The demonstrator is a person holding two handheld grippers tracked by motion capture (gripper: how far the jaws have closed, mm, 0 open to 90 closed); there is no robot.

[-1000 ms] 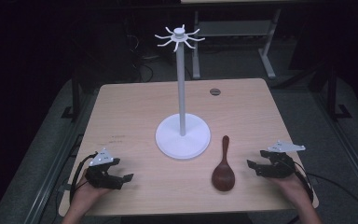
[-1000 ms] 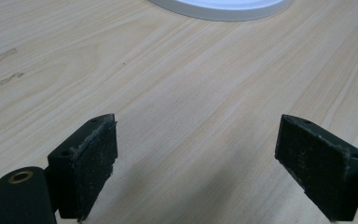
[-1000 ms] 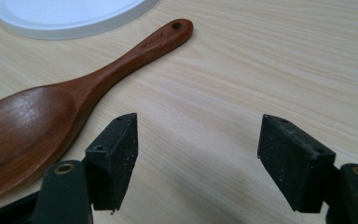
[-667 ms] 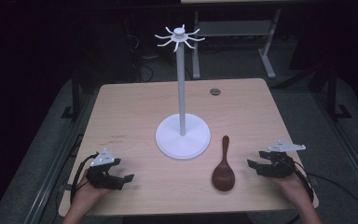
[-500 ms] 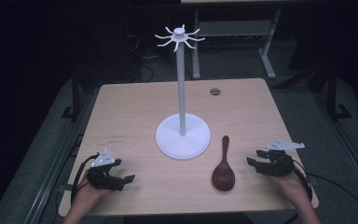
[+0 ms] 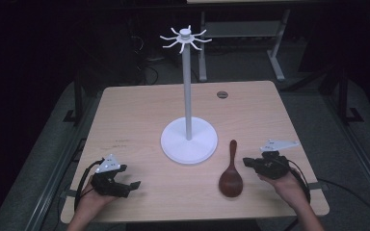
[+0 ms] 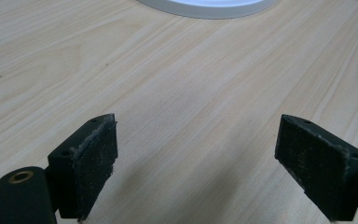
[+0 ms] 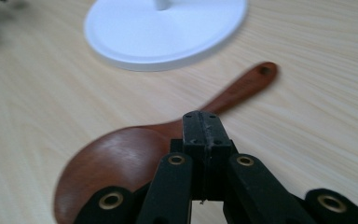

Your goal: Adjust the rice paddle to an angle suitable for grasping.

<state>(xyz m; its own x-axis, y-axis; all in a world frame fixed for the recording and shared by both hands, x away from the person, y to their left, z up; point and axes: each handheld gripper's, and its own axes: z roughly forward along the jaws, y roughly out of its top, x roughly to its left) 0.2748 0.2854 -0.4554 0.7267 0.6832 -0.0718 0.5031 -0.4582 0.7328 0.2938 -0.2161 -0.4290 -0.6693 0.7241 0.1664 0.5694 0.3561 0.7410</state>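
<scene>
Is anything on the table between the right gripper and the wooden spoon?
Nothing visible. The right gripper, jaws shut on nothing, sits just right of the spoon, with bare table between them. The white stand is behind the spoon, off that path.

Light wood table [image 6: 139,110] under even light; dark room beyond, grey carpet floor [image 6: 337,139], metal desk frame [image 6: 274,43] behind

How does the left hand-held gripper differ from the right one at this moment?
The left hand-held gripper has its jaws wide apart over bare table; the right hand-held gripper has just closed its jaws, which meet with nothing between them. The left lies far from the spoon; the right sits close beside its bowl. Both are black, carry a grey plate and are held low near the table's near edge.
</scene>
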